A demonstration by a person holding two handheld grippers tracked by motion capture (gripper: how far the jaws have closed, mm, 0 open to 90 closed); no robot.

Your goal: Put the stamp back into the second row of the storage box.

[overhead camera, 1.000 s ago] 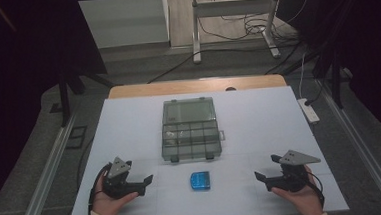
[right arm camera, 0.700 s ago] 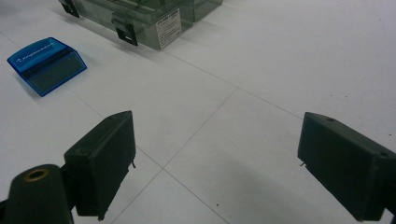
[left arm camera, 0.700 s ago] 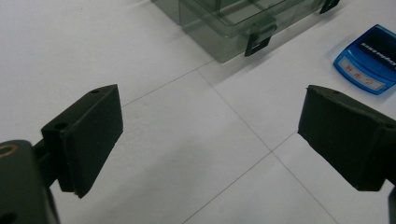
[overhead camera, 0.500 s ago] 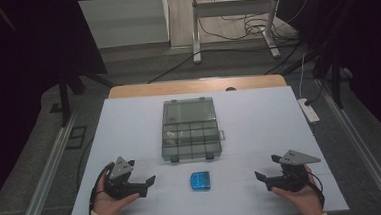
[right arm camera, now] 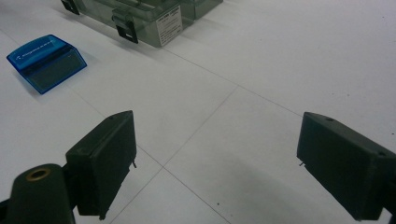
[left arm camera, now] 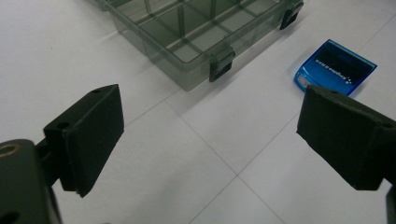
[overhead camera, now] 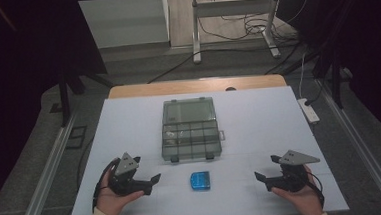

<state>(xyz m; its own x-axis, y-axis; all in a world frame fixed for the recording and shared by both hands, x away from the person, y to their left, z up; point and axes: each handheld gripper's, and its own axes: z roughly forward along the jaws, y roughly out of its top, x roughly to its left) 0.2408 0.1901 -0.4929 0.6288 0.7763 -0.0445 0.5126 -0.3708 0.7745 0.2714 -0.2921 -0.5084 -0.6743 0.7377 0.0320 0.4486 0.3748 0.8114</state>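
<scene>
A clear grey compartment box (overhead camera: 190, 129) lies shut in the middle of the white table (overhead camera: 259, 118), with small parts in one cell. A small blue plastic case (overhead camera: 200, 180) lies flat just in front of it. My left gripper (overhead camera: 152, 184) rests near the front left, open, with nothing between its jaws; its own view looks at the box's front latch (left arm camera: 221, 66) and the blue case (left arm camera: 335, 66). My right gripper (overhead camera: 261, 178) sits at the front right, open and empty too. Its view has the blue case (right arm camera: 45, 61) at upper left and the box (right arm camera: 149, 16) beyond.
A white power strip (overhead camera: 309, 111) lies at the table's right edge. Metal rails (overhead camera: 47, 166) run along both sides of the table. Beyond the far edge stand a metal frame (overhead camera: 233, 19) and loose cables on the floor.
</scene>
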